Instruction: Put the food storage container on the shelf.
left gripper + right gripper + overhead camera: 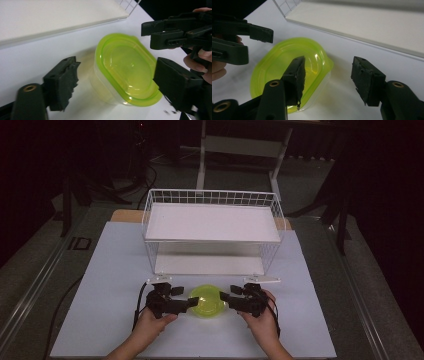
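Two grippers: I see both low at the near edge of the white table (105, 270), facing each other with the container between them.
Container: a clear tub with a lime-green lid (206, 300), sitting on the table just in front of the white wire rack (212, 227); from my left gripper view the lid (126, 72) is on and looks slightly tilted.
Left gripper (192, 302): my jaws are spread wide, one on each side of the tub in its own view; I cannot tell if the far jaw touches the rim.
Right gripper (222, 296): jaws parted, nothing between them; in its own view the left jaw overlaps the lid (287, 67), the other stands over bare table.
Hands: my left hand (150, 324) and right hand (262, 320) grasp the gripper bodies.
Rack: two flat white shelves, both bare.
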The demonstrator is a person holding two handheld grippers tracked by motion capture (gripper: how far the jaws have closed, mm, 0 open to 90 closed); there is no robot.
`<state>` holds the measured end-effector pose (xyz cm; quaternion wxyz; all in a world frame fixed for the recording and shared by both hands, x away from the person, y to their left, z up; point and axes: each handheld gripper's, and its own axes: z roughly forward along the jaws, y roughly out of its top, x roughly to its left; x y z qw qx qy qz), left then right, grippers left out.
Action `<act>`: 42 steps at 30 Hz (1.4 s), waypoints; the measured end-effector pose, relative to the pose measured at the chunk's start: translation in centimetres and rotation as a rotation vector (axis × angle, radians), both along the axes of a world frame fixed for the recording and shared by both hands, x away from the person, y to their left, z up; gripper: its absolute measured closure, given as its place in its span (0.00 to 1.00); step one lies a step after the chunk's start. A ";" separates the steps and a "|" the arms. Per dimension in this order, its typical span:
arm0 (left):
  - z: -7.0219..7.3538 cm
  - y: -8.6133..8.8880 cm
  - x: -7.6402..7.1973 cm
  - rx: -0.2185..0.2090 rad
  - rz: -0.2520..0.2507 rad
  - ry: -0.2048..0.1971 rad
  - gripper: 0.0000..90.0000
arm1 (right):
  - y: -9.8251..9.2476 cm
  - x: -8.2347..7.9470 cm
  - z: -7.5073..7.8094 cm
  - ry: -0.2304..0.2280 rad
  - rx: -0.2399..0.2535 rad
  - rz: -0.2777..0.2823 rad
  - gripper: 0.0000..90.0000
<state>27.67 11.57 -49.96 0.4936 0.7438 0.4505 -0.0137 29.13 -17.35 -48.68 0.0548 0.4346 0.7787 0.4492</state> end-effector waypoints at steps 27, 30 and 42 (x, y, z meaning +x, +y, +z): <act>-0.4 0.6 -0.7 -0.094 -0.007 0.170 0.88 | 0.3 -0.9 -0.1 0.105 0.081 0.000 0.87; 0.1 0.9 -0.8 -0.106 0.003 0.167 0.91 | 0.6 -1.6 0.4 0.065 0.041 0.017 0.88; 4.0 0.4 -1.1 -0.118 0.009 0.065 0.91 | 0.2 -2.4 4.4 -0.078 0.048 0.030 0.89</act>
